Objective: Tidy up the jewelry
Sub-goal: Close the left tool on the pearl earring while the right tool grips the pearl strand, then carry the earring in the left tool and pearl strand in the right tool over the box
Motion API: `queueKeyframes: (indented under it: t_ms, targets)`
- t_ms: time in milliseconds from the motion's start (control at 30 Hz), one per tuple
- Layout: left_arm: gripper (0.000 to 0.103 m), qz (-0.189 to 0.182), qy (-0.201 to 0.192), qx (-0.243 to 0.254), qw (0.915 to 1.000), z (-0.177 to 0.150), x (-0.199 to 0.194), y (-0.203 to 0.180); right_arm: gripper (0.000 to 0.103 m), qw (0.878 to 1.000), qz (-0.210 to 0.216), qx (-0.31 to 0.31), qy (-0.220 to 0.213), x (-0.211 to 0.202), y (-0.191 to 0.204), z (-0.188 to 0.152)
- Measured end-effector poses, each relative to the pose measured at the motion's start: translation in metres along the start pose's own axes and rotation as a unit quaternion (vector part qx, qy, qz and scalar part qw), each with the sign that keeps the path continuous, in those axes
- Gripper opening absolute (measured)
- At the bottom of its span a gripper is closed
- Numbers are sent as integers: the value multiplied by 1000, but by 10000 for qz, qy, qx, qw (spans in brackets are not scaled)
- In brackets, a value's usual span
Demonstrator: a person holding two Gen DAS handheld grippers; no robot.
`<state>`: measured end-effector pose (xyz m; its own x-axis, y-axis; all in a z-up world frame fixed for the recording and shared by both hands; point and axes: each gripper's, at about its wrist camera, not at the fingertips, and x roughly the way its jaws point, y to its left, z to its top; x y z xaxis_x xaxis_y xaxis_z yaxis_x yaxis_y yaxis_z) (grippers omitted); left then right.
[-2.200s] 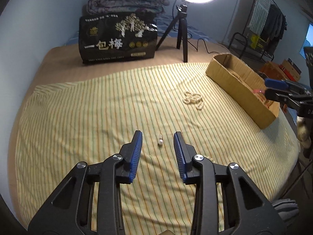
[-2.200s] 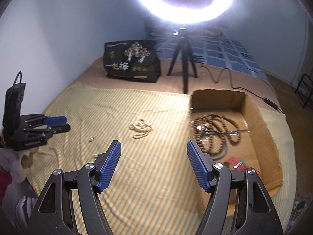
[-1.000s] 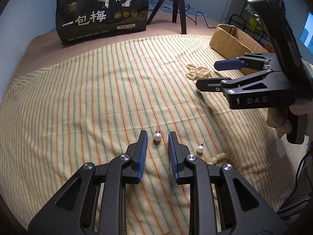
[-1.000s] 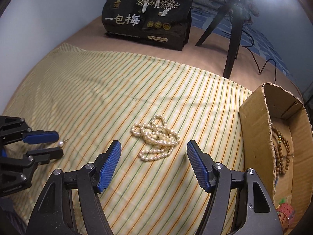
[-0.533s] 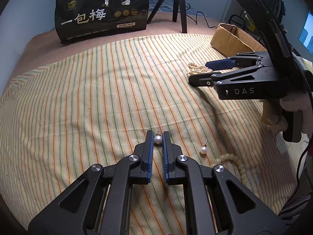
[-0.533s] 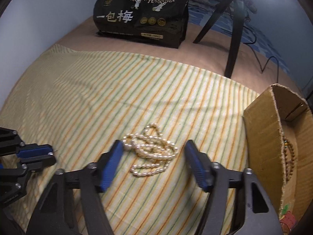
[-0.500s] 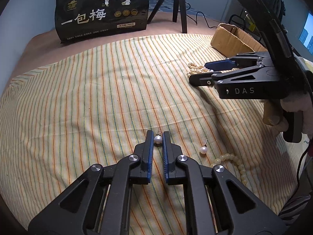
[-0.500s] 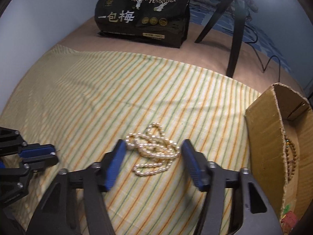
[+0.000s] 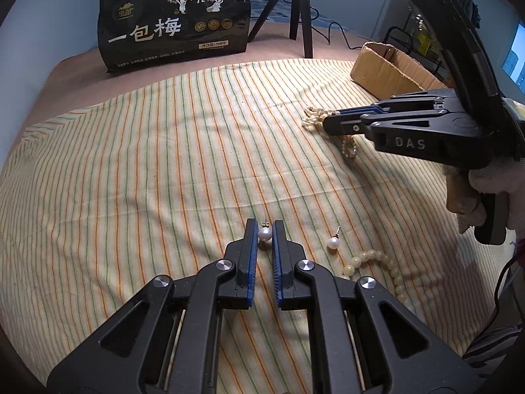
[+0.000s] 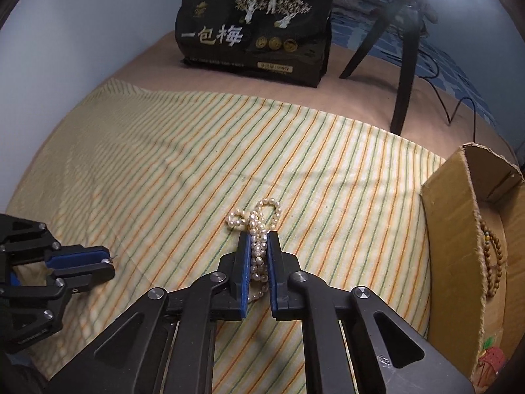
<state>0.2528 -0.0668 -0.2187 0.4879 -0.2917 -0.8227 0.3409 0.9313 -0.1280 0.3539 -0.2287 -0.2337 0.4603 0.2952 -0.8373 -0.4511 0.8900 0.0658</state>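
Blue wall, striped sheet on bed, tripod behind.

Count, both views:
- pearl earrings: 2, one between the left tongs, one loose on the striped sheet
- pearl necklace: 1
- pale bead bracelet: 1
- brown bead strands in cardboard box: number cannot be told
- cardboard box: 1
- black printed bag: 1
- tripod: 1
- tongs: 2, the second being the right tongs

Both grippers angled downward, jaws drawn in.
The left gripper and right gripper each pinch tight.
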Motion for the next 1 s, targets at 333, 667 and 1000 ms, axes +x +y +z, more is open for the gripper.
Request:
queueKeyframes:
  t_ms: [333, 667, 1000]
  targets:
    - [7, -101, -193, -221, 9995, 0, -20, -1, 7, 9997, 55, -5, -223, -33, 0, -5]
    - [7, -154, -516, -366, 9979, -1, -53, -4, 7, 9986, 74, 21, -515, -75, -2, -13]
    - [7, -249, -752, -302, 9964, 7, -78, -15, 7, 9960, 26, 47, -895, -126, -8, -24]
